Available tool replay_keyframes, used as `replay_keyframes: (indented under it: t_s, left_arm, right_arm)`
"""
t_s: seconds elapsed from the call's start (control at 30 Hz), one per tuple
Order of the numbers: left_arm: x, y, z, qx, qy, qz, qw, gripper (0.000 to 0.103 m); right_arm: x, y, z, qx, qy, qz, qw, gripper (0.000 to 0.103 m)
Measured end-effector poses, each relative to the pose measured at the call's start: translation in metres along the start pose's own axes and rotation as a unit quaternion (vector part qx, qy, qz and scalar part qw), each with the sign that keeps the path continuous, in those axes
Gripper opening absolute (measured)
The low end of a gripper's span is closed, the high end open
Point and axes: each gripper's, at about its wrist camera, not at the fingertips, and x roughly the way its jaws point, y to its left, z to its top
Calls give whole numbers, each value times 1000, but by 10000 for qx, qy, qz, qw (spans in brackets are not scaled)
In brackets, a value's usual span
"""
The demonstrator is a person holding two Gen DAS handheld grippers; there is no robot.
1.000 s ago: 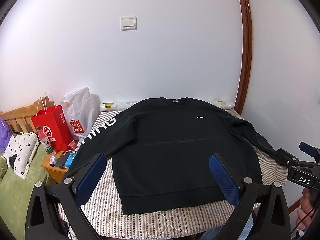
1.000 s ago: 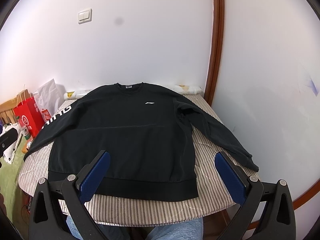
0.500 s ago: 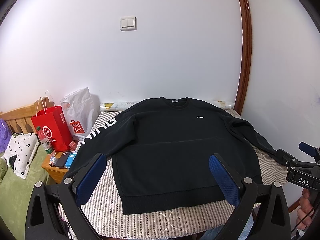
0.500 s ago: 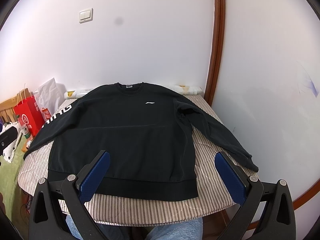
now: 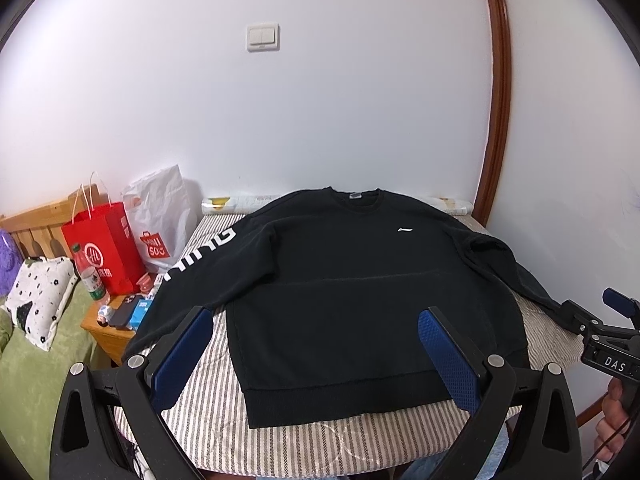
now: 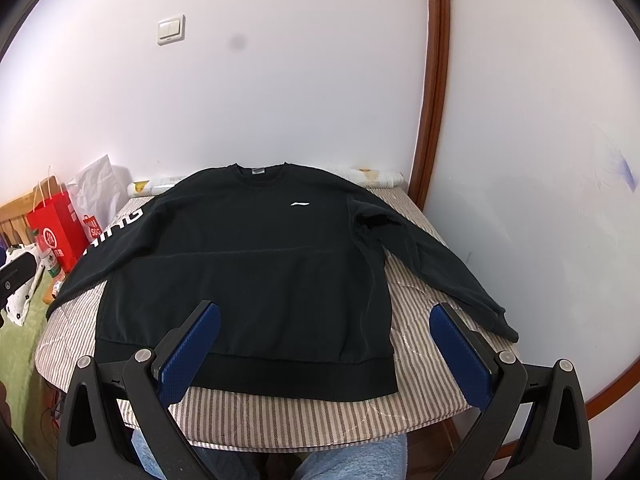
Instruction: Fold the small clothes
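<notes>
**Black sweatshirt spread flat, both tools held back from it**

Left wrist view: the left hand-held gripper (image 5: 316, 344) has its two blue, dimple-textured pads spread wide, holding nothing, above the near hem of one black sweatshirt (image 5: 360, 288). At that view's right edge the right hand-held gripper (image 5: 600, 320) shows only in part; in its own view the right hand-held gripper (image 6: 324, 344) is likewise spread wide and empty, over the hem band and the striped cloth beside it.

The sweatshirt (image 6: 248, 272) lies face up and flat on the worktop (image 6: 400, 404), which is covered by a brown-and-white striped cloth. Its long axis runs from the ribbed hem nearest the cameras to the round collar at the far wall. Two sleeves slant outward and toward the near edge: the left one carries white block letters and its cuff hangs past the worktop's left edge; the right one is plain, its cuff near the right edge. One small white logo sits on the chest.

To the left stand one red paper bag (image 5: 106, 248) with cord handles and one white plastic bag (image 5: 160, 220), with one bottle (image 5: 89, 274) in front. One double light switch (image 5: 262, 37) is on the white wall.
</notes>
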Motion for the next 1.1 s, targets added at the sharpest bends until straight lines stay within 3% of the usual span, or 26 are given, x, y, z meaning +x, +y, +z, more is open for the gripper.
replay_keyframes:
  t_s: [0.47, 0.7, 1.1]
  left_arm:
    - [62, 46, -40, -726, 506, -131, 9960, 103]
    - [96, 67, -58, -964, 710, -22, 9928, 103]
    - [138, 114, -65, -1858, 778, 16, 9795, 102]
  right_arm:
    - [44, 16, -14, -126, 399, -47, 9991, 103]
    - [77, 32, -22, -212, 601, 41, 9980, 103]
    - [112, 43, -13, -47, 592, 277, 9979, 103]
